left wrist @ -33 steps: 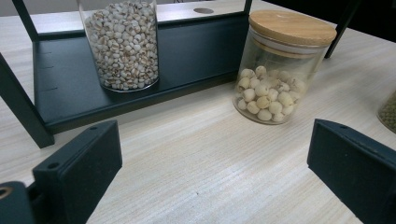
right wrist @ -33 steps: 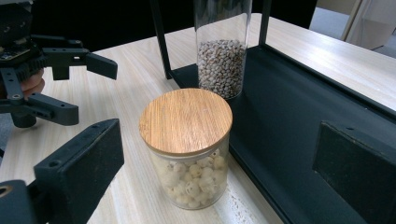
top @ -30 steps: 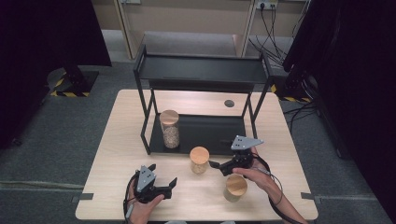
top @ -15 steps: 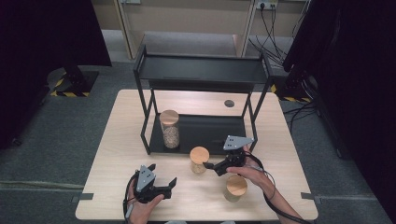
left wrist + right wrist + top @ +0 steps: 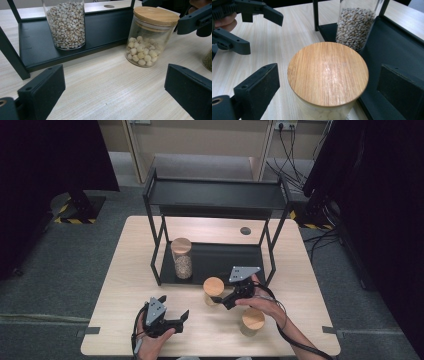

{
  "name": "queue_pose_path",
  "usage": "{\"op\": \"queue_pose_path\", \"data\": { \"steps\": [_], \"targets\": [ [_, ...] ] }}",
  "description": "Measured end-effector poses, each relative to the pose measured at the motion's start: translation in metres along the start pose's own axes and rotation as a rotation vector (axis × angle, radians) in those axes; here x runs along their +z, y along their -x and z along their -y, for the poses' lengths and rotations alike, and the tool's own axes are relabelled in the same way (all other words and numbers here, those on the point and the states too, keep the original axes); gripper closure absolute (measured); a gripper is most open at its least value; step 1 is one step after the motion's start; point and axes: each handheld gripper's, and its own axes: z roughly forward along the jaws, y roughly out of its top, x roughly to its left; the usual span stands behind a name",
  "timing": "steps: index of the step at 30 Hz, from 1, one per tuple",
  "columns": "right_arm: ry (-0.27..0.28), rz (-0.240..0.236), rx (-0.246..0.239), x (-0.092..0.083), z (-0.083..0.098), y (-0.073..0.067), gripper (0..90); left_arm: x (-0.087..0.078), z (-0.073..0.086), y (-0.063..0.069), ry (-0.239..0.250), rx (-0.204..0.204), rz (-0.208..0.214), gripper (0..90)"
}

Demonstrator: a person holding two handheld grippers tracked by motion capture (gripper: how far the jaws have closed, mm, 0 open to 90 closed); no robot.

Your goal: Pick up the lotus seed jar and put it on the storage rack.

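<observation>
Right tongs (image 5: 220,299) apart, just been closing, straddling wooden-lidded jar (image 5: 213,290), pads not touching. Jar on surface (image 5: 125,285), 6 o'clock of rack (image 5: 215,195). Left tongs (image 5: 172,316) apart, empty.

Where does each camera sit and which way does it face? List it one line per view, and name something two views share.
High view: above the table's near edge, looking forward and down on the pale wooden table and black two-tier metal rack; both forearms and hands show.
Left gripper view: on the left gripper, facing the rack; its black jaws show.
Right gripper view: on the right gripper, looking down over the jar; its jaws flank it.
Shared: the short glass jar with a round bamboo lid.
</observation>
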Motion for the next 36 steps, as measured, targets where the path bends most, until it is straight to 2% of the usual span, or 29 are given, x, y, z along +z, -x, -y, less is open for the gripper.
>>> {"op": "queue_pose_path", "data": {
  "steps": [12, 19, 30, 33, 36],
  "targets": [
    [-0.069, -0.003, -0.038, 0.011, -0.014, 0.0, 11.5, 0.0, 0.0, -0.001, 0.0, -0.007, 0.003, 2.8],
    [-0.092, -0.025, -0.035, 0.016, -0.016, 0.006, 22.4, -0.001, 0.0, -0.002, 0.002, -0.008, 0.002, 2.9],
    [-0.081, -0.036, -0.022, 0.015, -0.012, 0.009, 25.5, -0.001, 0.0, -0.002, 0.002, -0.007, 0.004, 3.4],
    [-0.056, -0.043, -0.004, 0.013, -0.01, 0.011, 25.6, 0.0, 0.0, -0.002, 0.002, -0.008, 0.004, 3.4],
    [-0.047, -0.034, -0.012, 0.009, -0.014, 0.011, 25.6, 0.0, 0.0, -0.002, 0.0, -0.007, 0.005, 3.4]
  ]
}}
